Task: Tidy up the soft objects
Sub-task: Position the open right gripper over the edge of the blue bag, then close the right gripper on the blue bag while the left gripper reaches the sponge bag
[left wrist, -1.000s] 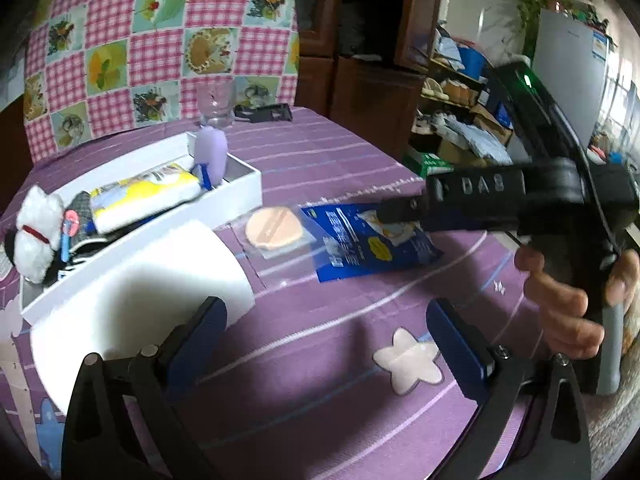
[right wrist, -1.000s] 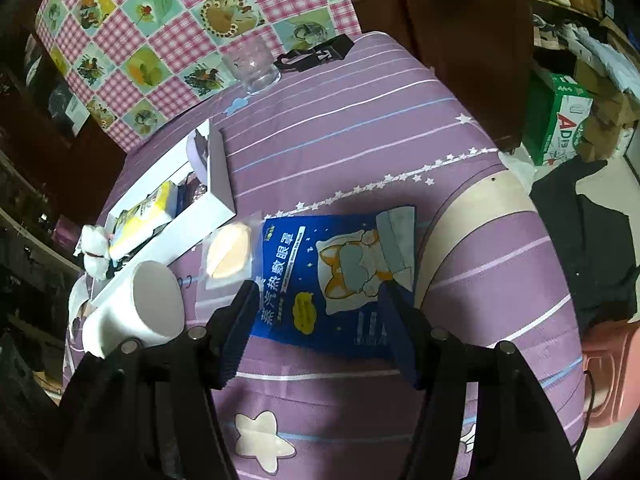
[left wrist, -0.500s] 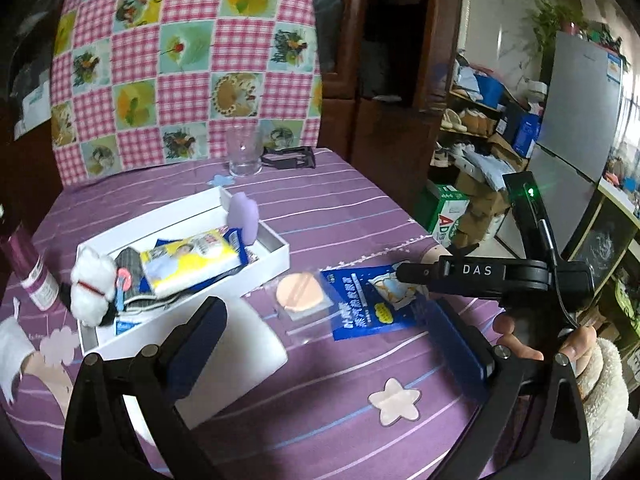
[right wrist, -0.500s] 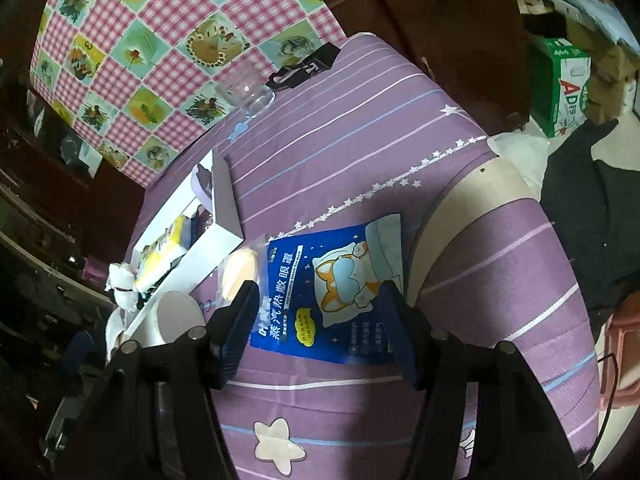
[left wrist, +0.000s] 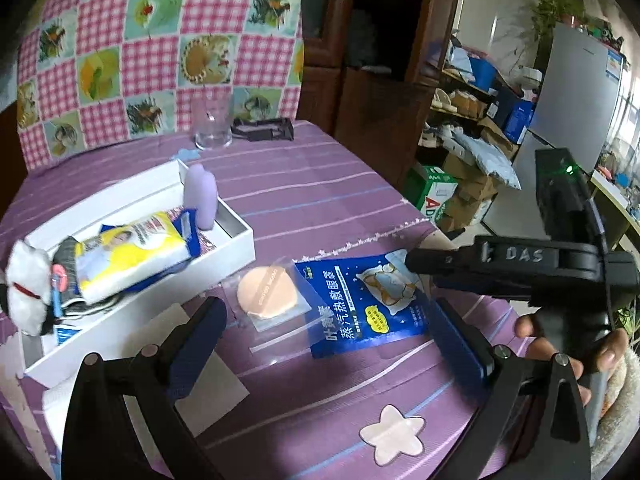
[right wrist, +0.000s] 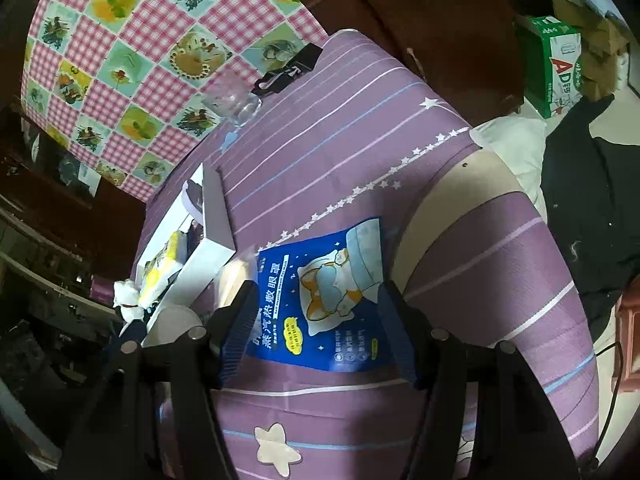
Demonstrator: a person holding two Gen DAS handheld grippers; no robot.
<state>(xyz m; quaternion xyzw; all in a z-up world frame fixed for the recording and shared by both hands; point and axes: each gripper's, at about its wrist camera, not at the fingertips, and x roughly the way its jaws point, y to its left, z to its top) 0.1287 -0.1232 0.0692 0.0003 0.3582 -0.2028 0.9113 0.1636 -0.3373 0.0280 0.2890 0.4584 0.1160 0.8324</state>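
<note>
The right tongs (right wrist: 320, 334) are standing wide apart, and the flat dark blue packet with a sleeping dog picture (right wrist: 320, 300) is lying between their two blue fingers (right wrist: 236, 336) on the counter with a purple striped cloth (right wrist: 460, 280). Whether the fingers are touching the packet I cannot tell. The packet is lying flat and nothing is lifting it.

The left tongs (left wrist: 328, 344) are also standing wide and are holding nothing. They are hanging over the same cloth, and the blue packet (left wrist: 360, 304) is lying just ahead of them, between the lines of their fingers. The right tongs' black body (left wrist: 520, 268) is reaching over the packet's far corner, with a person's hand (left wrist: 560, 344) on its grip.

Just beside the packet, a round peach-coloured sponge puff in a clear plastic bag (left wrist: 267, 292) is lying. Beyond it, a shallow white rectangular box (left wrist: 236, 240) is holding a yellow and white soft pack (left wrist: 132, 256) and a pale purple bottle (left wrist: 200, 196) standing upright. A fluffy white toy (left wrist: 26, 284) is resting at the box's left end. A clear drinking glass (left wrist: 212, 124) is standing well apart, near the counter's far edge.
</note>
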